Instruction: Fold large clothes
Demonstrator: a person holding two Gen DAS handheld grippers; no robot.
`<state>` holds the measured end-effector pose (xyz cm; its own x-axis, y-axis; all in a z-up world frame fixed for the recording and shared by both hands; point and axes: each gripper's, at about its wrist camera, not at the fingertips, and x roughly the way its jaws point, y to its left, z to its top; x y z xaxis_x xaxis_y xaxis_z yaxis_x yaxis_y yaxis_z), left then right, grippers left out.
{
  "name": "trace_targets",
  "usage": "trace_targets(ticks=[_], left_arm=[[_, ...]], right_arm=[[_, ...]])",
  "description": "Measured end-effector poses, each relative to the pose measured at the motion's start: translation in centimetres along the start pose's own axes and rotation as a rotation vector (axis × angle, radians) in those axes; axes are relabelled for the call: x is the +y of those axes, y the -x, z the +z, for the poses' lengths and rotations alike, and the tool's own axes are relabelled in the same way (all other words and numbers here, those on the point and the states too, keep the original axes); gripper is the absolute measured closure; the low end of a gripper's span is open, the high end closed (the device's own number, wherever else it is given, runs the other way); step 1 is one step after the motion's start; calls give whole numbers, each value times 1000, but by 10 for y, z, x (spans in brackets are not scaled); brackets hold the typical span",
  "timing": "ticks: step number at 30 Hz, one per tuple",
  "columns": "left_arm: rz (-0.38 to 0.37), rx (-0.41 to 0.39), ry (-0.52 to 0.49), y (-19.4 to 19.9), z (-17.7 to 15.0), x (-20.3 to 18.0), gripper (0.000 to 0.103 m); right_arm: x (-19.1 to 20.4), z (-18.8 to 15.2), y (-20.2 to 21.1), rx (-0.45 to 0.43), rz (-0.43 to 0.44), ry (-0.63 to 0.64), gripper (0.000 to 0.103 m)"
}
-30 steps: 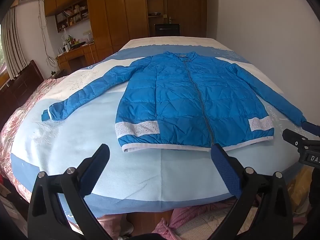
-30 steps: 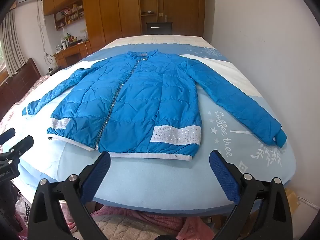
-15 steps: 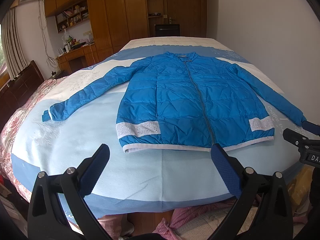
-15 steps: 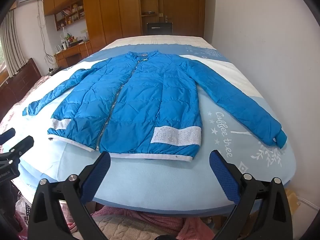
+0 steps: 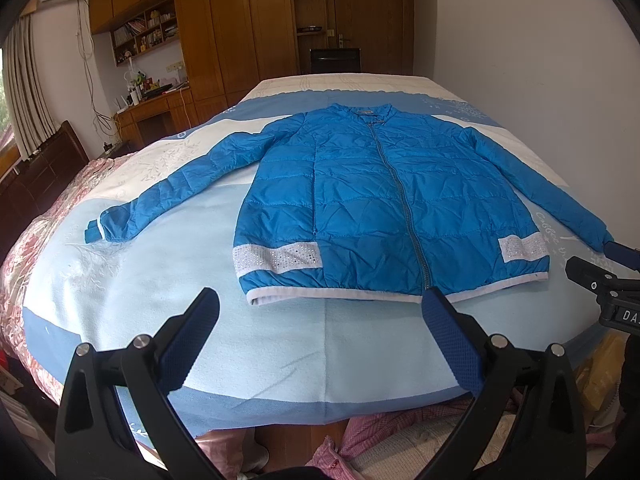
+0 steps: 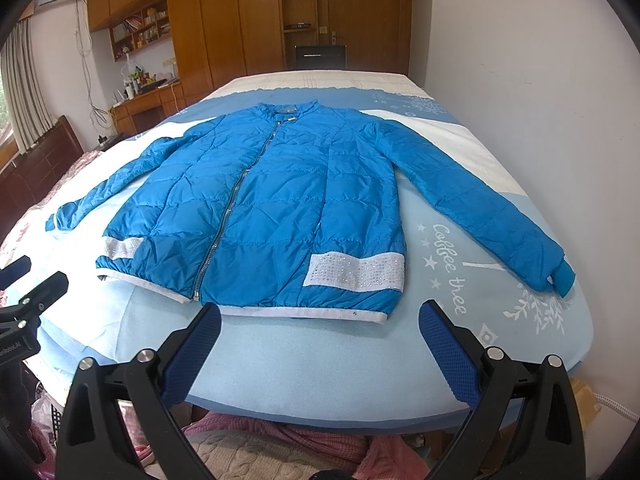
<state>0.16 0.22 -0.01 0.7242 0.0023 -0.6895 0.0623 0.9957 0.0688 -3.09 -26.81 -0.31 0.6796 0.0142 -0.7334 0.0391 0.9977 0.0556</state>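
Right wrist: bedsheet reads "Coffee tree".

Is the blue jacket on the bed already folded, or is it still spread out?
Spread out. The blue jacket lies flat on the bed, zipped, both sleeves stretched outward, hem straight.

Soft daylight came from the window far left of both grippers, and the room was evenly bright. Shadows were faint. Fisheye distortion bowed the bed and walls, with dark vignetting at the corners. Focus stayed sharp; no glare.
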Motion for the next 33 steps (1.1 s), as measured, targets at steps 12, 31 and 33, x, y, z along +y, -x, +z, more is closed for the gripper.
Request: trace_targets(ticks=[12, 31, 33], left_arm=[[1, 1, 1, 1, -1, -2, 3], [3, 0, 0, 5, 6, 10, 3], [3, 0, 0, 5, 7, 12, 3]], right_arm=[[0, 0, 1, -1, 0, -2, 4], [1, 0, 1, -2, 1, 0, 4], [1, 0, 1, -2, 1, -1, 4]])
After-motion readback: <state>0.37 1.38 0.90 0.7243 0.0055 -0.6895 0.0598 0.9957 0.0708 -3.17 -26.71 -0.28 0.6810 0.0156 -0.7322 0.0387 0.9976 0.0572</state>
